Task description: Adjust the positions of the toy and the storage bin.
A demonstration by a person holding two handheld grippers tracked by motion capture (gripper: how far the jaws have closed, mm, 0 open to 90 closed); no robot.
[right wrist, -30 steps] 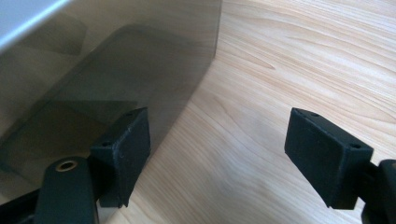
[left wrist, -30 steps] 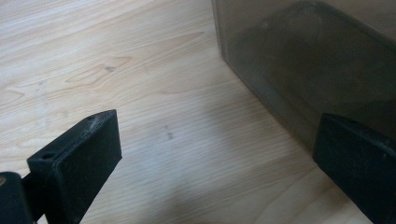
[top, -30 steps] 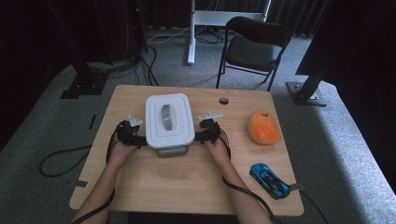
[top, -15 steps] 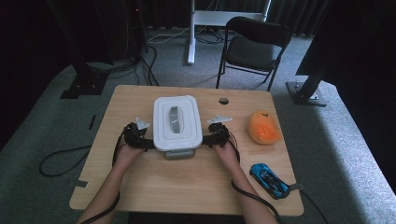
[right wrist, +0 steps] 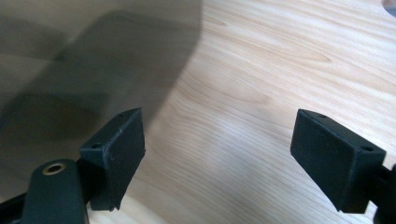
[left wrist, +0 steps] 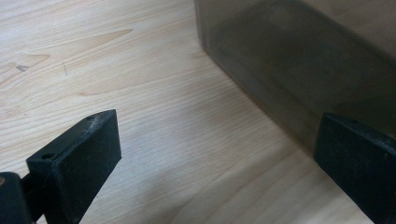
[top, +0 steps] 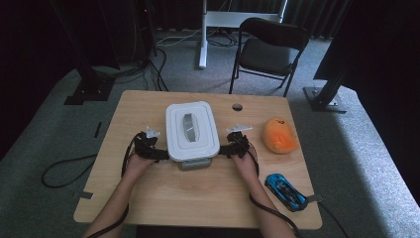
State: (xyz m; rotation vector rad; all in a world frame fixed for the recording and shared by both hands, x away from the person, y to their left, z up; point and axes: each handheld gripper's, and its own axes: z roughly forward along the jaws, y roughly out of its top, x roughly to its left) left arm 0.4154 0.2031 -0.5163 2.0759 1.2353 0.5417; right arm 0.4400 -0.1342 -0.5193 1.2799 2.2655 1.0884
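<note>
Both tools agape beside container

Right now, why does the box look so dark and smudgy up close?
In the left gripper view the box is see-through grey plastic, very near and soft-focused; in the right gripper view it blurs likewise. In the high view its white lid is lit and sharper.

Recording studio or lab: dark curtains, metal stands, floor cables.
</note>
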